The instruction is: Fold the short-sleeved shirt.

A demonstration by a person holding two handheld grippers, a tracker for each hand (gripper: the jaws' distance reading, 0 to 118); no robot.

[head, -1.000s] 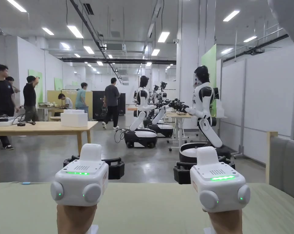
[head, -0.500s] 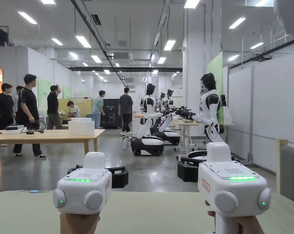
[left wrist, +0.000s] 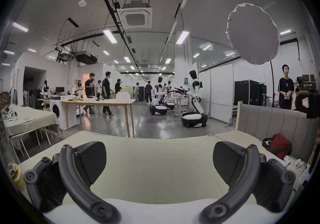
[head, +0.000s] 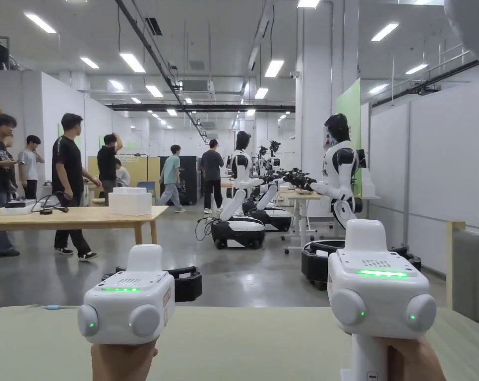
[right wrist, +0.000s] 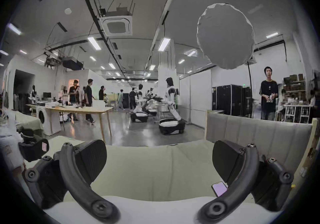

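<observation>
Both grippers hover over a pale green padded surface [head: 243, 342], each held in a hand. In the head view my left gripper [head: 149, 280] is at lower left and my right gripper [head: 362, 258] at lower right, green lights on. The left gripper view has its jaws [left wrist: 159, 158] wide apart with nothing between them. My right gripper [right wrist: 159, 160] stands just as open and empty. A white strip [left wrist: 155, 210] runs under the jaws at the lower edge; I cannot tell whether it is cloth.
A grey padded headboard [left wrist: 270, 122] borders the surface on the right, with a red bag [left wrist: 278, 146] and a phone [right wrist: 219, 188] near it. Beyond are a wooden table [head: 75, 216], humanoid robots [head: 340, 173], several people walking, and a person [right wrist: 269, 95] behind the headboard.
The right gripper has risen and come nearer the head camera. The left one has hardly moved. People in the background have walked on, and the head camera has shifted.
</observation>
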